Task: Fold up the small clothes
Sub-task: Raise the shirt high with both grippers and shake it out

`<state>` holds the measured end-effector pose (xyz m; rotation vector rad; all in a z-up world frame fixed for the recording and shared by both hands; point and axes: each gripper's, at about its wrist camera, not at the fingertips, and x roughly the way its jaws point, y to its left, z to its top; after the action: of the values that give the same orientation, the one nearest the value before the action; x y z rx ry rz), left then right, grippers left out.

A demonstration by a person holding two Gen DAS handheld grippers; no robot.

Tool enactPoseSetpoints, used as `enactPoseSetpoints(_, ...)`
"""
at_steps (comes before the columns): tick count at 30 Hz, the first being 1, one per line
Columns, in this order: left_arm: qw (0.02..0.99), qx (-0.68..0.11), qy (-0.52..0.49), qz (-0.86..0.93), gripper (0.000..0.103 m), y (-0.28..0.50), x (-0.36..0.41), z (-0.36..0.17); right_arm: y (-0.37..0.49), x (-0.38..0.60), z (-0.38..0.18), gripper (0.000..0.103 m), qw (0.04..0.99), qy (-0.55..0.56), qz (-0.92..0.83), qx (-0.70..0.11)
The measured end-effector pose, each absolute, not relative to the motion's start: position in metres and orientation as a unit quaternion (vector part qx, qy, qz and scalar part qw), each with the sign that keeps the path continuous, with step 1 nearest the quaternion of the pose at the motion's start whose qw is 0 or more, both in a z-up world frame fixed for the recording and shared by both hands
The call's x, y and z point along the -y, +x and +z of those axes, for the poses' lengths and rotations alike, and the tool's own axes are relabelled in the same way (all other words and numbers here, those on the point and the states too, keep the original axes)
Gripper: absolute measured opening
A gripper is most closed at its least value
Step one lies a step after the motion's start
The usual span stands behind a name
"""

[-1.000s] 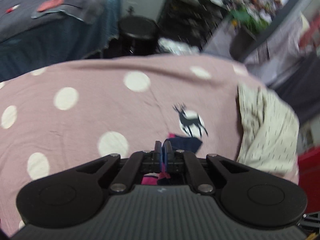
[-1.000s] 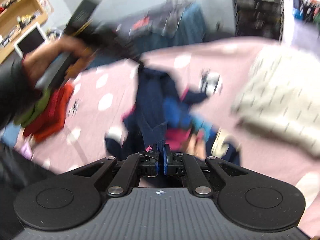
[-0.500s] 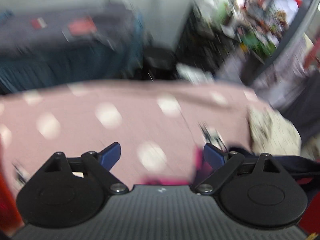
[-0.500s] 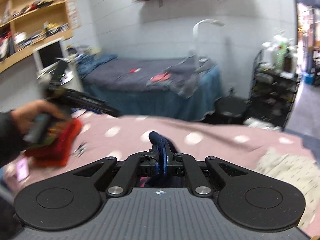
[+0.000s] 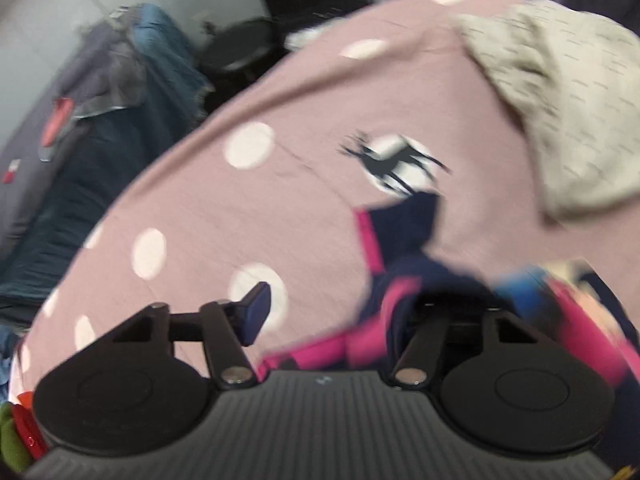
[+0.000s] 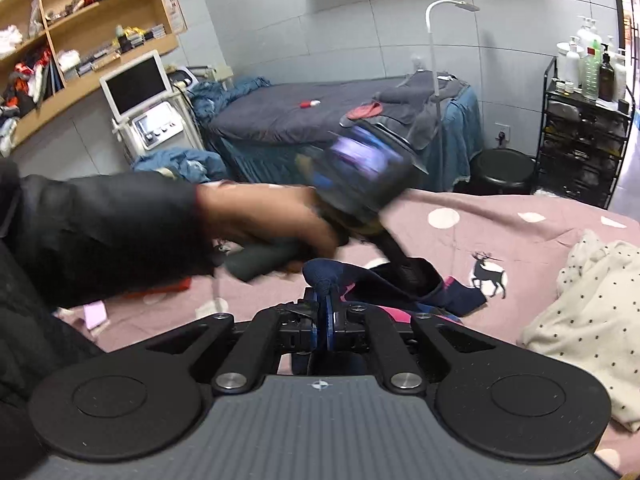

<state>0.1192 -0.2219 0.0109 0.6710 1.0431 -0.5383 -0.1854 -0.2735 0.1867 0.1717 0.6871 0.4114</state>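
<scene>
A small navy garment with pink trim (image 5: 404,232) lies crumpled on the pink dotted bedsheet (image 5: 200,200). My left gripper (image 5: 340,312) points steeply down at it and its jaws are closing. The left fingertip (image 5: 256,312) is bare over the sheet, and cloth covers the right one. The pads are not pressing on the cloth. In the right wrist view a hand (image 6: 272,224) holds that gripper (image 6: 412,276), tips in the garment (image 6: 460,296). My right gripper (image 6: 324,312) is shut on a navy fold (image 6: 320,276) lifted above the bed.
A cream speckled garment (image 5: 560,100) (image 6: 580,320) lies at the bed's right side. Red and green clothes (image 5: 16,428) sit at the left edge. Beyond the bed stand a blue-covered treatment bed (image 6: 320,128), a black stool (image 6: 506,172) and a black shelf rack (image 6: 580,140).
My left gripper let go of the navy cloth, opened wide, then swung down onto the garment while rolling and narrowing. My right gripper rose, still shut on its fold.
</scene>
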Motion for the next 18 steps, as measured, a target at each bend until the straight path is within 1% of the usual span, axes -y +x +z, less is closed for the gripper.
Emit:
enactPoseSetpoints(1,0.790,-0.479,0.301,-0.237,0.038,0.127,0.223,0.010,-0.189,0.272,0.188,0.008,0.918,0.083,0.203,-0.330)
enactPoseSetpoints(2,0.806,-0.478,0.272,-0.219,0.034,0.137,0.217,0.015,-0.191,0.270,0.190,0.008,0.919,0.081,0.205,-0.327)
enactPoseSetpoints(5,0.856,-0.478,0.080,-0.181,0.033,0.169,0.161,0.057,-0.194,0.274,0.195,0.008,0.929,0.072,0.175,-0.318)
enactPoseSetpoints(6,0.868,-0.465,0.028,-0.169,0.033,0.175,0.139,0.074,-0.194,0.280,0.195,0.008,0.933,0.075,0.161,-0.313)
enactPoseSetpoints(9,0.910,-0.386,-0.062,-0.137,0.033,0.177,0.080,0.134,-0.187,0.301,0.194,0.007,0.945,0.086,0.108,-0.295)
enactPoseSetpoints(11,0.929,-0.334,-0.098,-0.128,0.033,0.171,0.046,0.175,-0.176,0.313,0.199,0.007,0.955,0.093,0.083,-0.268)
enactPoseSetpoints(13,0.949,-0.273,-0.111,-0.110,0.035,0.160,0.020,0.216,-0.162,0.318,0.213,0.006,0.968,0.085,0.078,-0.224)
enactPoseSetpoints(16,0.974,-0.183,-0.106,-0.076,0.042,0.136,-0.010,0.272,-0.134,0.314,0.242,0.006,0.982,0.057,0.083,-0.159)
enactPoseSetpoints(18,0.984,-0.135,-0.107,-0.054,0.043,0.117,-0.025,0.298,-0.120,0.308,0.262,0.006,0.988,0.047,0.094,-0.117)
